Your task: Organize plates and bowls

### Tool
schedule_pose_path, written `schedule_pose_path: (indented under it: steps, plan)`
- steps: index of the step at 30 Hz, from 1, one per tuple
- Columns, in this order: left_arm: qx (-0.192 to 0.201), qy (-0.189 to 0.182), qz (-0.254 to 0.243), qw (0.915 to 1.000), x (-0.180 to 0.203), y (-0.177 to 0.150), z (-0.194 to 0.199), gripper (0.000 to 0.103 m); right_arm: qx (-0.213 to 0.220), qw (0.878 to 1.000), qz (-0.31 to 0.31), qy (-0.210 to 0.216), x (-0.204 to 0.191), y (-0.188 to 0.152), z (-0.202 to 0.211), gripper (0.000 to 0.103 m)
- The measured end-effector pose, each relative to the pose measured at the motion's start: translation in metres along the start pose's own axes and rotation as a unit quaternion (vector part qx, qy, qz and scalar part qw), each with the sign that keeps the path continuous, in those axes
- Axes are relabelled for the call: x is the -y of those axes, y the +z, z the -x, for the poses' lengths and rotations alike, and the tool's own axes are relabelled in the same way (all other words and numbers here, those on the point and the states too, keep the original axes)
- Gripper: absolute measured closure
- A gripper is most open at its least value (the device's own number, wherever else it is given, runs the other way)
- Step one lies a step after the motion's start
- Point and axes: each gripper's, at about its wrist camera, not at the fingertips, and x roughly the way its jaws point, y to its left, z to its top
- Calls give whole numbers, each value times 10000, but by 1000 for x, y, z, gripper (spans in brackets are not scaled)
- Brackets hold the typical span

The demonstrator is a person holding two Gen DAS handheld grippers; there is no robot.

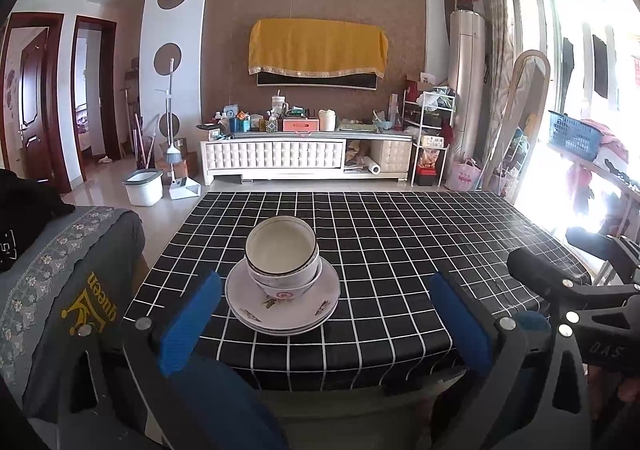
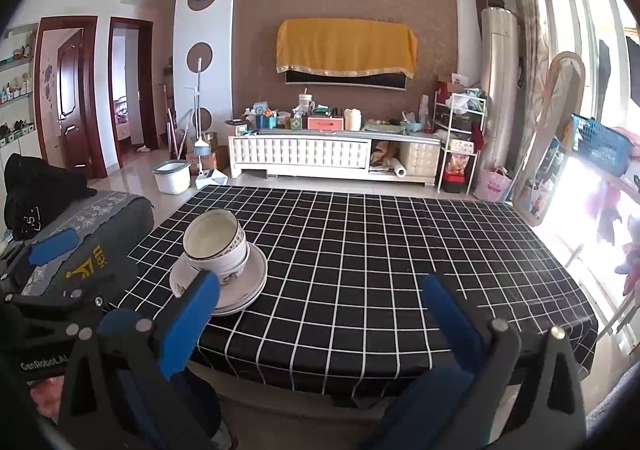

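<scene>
Black cloth with a white grid is seen spread over the table [image 1: 400,234], and behind it a cluttered white TV cabinet [image 1: 280,154] is lined up against the brown wall, with a yellow cloth [image 1: 318,46] draped over the screen above. On the floor to the left, a white bucket [image 1: 143,186] and a broom [image 1: 172,122] are picked out, and bright daylight is let in through the window on the right.

Near the front left part of the table, the stacked plates [image 1: 316,310] are found, at least two, patterned at the rim. Nested bowls [image 1: 282,254] are set on top of them, tilted a little, the upper one pale inside; a second bowl is glimpsed beneath it, and whether more are hidden cannot be told.

The left gripper [image 1: 326,314] is held low at the table's near edge, directly facing the stack, its blue pads spread wide with nothing between them. The right gripper [image 2: 326,314] is held off to the stack's right, its fingers likewise parted and empty; in the right wrist view the plates [image 2: 248,282] and bowls [image 2: 216,246] are partly covered by its left pad [image 2: 188,322]. Neither tool is seen touching the crockery. The right gripper's black frame [image 1: 580,290] is caught at the edge of the left view.
</scene>
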Motion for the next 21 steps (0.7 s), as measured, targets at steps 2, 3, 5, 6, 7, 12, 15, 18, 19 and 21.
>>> schedule_pose_path:
  steps: [2,3,5,6,7,12,15,18,19,21]
  plan:
    - [11,21,1,10000,0,0,0,0,0,10000,1,2,0,0,0,0]
    - [3,0,13,10000,-1,0,0,0,-7,10000,4,2,0,0,-1,0]
    - [-16,-11,36,10000,-2,0,-1,0,-42,10000,8,1,0,0,-2,0]
    - [-25,-14,40,10000,-2,0,-2,0,-47,10000,8,1,0,0,-2,0]
    - [-35,-14,39,10000,-3,0,-2,0,-44,10000,8,-4,0,-1,-2,0]
    - [-45,-22,31,10000,-2,0,-2,0,-36,10000,1,-13,0,-1,-2,0]
    - [-52,-11,23,10000,-2,0,-3,0,-34,10000,-7,-17,1,-1,-2,0]
    - [-63,-32,46,10000,-2,0,-3,0,-33,10000,-11,-14,0,-1,-2,0]
    - [-72,-70,68,9999,-2,0,-3,0,-35,10000,-3,-14,0,-1,-2,0]
    - [-83,-66,67,9999,-3,0,-5,0,-34,10000,2,-15,0,-1,-2,0]
